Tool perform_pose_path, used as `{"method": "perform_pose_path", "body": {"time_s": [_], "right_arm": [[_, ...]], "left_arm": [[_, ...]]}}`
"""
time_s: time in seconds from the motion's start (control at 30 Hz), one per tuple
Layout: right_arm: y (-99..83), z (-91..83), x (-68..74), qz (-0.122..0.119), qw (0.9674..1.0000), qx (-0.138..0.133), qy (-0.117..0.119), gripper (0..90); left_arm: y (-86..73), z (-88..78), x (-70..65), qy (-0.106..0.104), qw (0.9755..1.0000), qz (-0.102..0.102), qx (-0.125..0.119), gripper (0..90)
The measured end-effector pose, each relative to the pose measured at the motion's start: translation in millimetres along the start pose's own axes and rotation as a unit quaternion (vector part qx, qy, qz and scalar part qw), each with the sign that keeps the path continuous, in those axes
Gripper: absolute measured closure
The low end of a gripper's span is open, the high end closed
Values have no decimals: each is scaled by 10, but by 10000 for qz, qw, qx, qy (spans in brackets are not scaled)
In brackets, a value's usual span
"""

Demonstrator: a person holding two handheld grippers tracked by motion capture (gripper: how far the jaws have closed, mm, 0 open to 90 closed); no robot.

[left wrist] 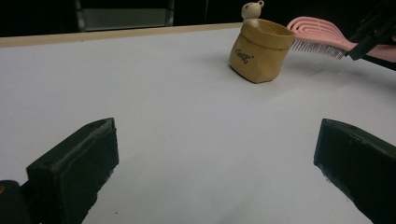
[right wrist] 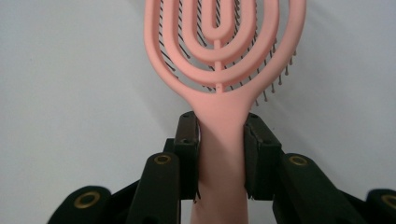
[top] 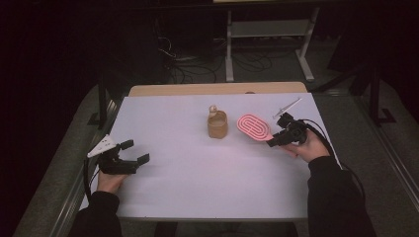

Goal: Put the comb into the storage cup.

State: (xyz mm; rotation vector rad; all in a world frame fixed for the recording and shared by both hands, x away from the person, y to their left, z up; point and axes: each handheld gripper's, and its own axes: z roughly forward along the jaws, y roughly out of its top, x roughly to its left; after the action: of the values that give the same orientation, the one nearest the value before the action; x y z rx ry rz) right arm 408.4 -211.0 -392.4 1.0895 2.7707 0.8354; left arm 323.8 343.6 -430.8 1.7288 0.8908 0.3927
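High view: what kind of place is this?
Probably a lab or workshop data-collection bench, not a home: a white tabletop with few props, loose floor cables behind it, and a metal rack frame.

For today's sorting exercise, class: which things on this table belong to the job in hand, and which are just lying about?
In the job:
pink hairbrush, handle clamped in the right tongs
tan pouch with a bear figure, beside the brush head

Lying about:
left tongs, open and idle
thin white stick at the table's far right corner
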Motion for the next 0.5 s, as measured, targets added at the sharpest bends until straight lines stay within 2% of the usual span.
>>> {"method": "perform_pose_path", "body": {"time_s": [0.5], "right_arm": [[124,-235,106,-169,9996,-231,14,694]], "left_arm": [[-2,4,-2,4,10000,-7,14,0]]}}
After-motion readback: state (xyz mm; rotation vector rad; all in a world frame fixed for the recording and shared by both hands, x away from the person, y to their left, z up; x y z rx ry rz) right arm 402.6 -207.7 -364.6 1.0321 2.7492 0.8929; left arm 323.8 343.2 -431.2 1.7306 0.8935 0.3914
